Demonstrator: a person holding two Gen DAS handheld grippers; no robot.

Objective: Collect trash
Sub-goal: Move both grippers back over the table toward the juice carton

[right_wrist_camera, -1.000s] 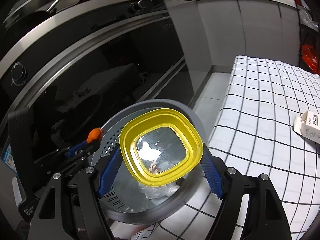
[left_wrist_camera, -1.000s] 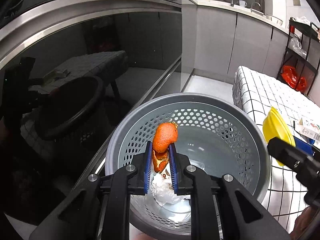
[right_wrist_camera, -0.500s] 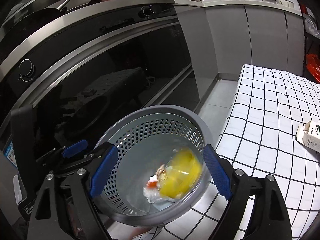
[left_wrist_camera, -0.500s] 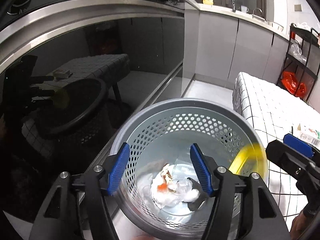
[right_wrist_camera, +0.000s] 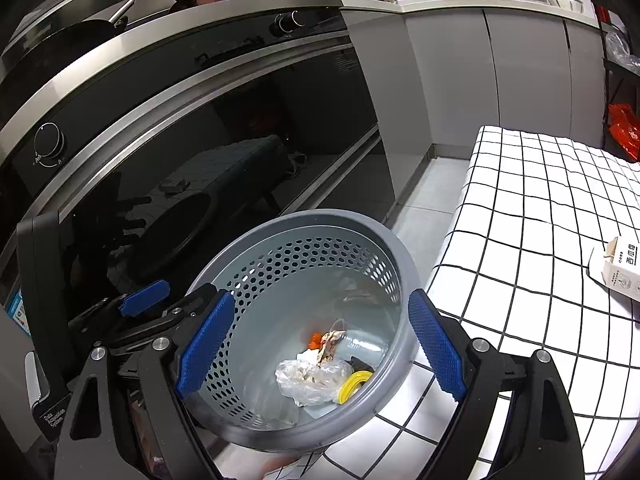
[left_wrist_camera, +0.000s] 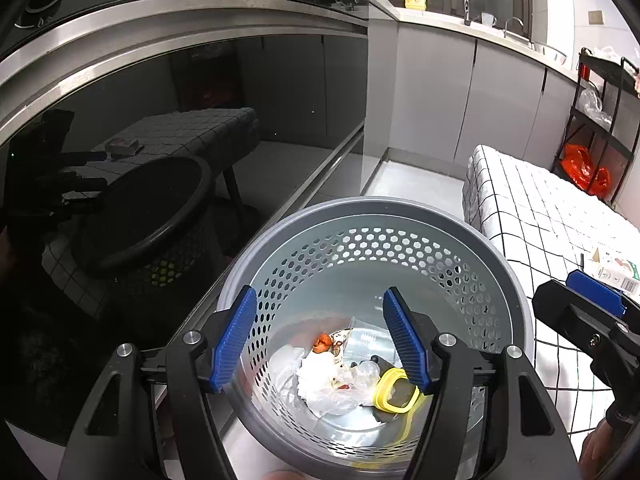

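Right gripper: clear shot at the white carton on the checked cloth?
Probably yes. The right gripper is empty with fingers spread, and the white carton lies alone on the checked cloth to its right, nothing between.

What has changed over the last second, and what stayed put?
Both grippers let go. The left gripper, jaws opening, dropped the orange peel; the right gripper dropped the yellow plastic lid. Both fell into the grey perforated bin. The bin and the white carton stayed put.
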